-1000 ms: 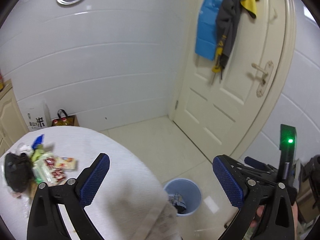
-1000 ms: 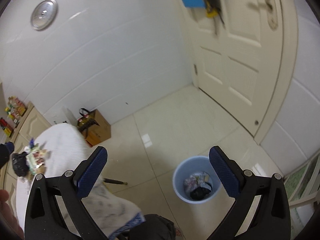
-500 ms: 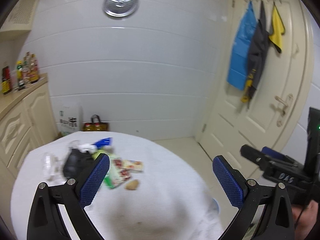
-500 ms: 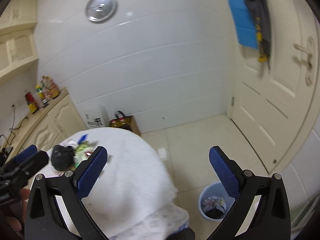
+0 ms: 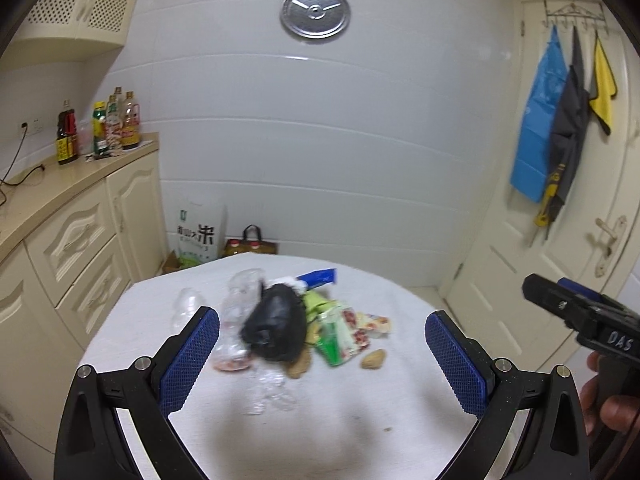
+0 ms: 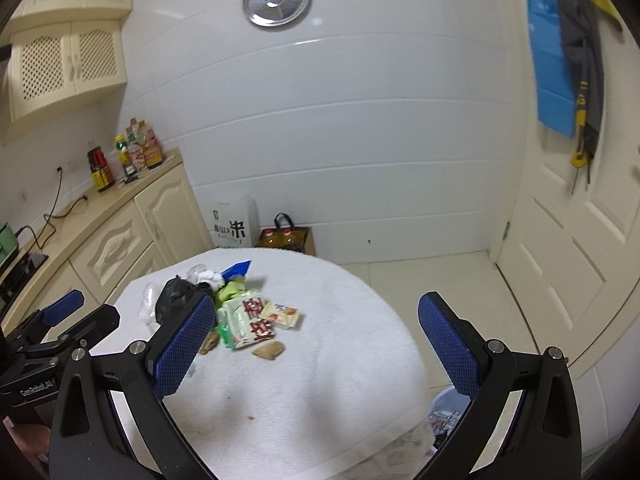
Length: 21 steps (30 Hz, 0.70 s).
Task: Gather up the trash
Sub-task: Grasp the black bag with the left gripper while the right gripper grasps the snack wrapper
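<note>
Round table under a white towelling cloth: fills the lower middle of both wrist views, nothing standing between the grippers and the litter on it.
Cream panelled door: to the right, hung with a blue plastic sheet, a dark grey garment and a yellow cloth.
Cream kitchen cabinets with a beige counter: to the left, carrying a cluster of sauce and oil bottles at the far end.
White printed rice sack and brown carrier bag: on the floor against the tiled wall, behind the table.
Pale blue plastic waste bin: on the floor just right of the table, partly hidden behind the right gripper's finger; crumpled wrappers inside (contents otherwise unclear).
Trash pile: on the table's far half, one loose heap. Crumpled black plastic bag, clear crushed bottles at its left, green-and-white snack packets with red print, a blue wrapper at the back, small brown scraps nearest.
Left gripper: blue pads spread wide, empty, short of the pile.
Right gripper: likewise spread wide, empty, above the cloth.
</note>
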{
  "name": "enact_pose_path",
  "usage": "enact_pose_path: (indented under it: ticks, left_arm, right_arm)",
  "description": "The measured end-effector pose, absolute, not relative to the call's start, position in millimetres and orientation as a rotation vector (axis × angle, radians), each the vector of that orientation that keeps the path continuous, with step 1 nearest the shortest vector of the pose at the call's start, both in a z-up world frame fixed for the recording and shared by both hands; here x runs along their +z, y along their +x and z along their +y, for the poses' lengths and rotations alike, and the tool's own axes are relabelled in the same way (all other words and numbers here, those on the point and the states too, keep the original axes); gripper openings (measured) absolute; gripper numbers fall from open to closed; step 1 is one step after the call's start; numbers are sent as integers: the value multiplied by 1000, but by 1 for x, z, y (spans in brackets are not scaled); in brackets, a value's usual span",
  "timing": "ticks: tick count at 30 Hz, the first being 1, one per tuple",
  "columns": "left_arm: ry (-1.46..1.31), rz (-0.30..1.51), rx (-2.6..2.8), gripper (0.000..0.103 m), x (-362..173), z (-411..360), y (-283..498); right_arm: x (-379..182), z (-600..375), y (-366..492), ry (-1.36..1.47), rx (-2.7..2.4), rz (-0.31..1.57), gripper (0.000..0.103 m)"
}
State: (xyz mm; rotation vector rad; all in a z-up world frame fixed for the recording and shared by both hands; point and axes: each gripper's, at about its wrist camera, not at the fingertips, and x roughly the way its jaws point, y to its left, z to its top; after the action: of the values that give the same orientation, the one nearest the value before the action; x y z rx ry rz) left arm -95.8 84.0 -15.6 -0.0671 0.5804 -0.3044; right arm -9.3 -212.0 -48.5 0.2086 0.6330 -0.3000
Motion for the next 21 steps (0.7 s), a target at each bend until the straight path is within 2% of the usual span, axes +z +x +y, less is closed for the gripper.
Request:
enact_pose_path:
  ticks: [12,21]
  left_arm:
    - [-20,664,-257,102,-34,55,-22]
    - [84,731,-246,102,-65,-2,71]
  right_arm:
    - [-93,-212,23,237,-265,720,103]
    - [-134,-227,58,264,-250,793,103]
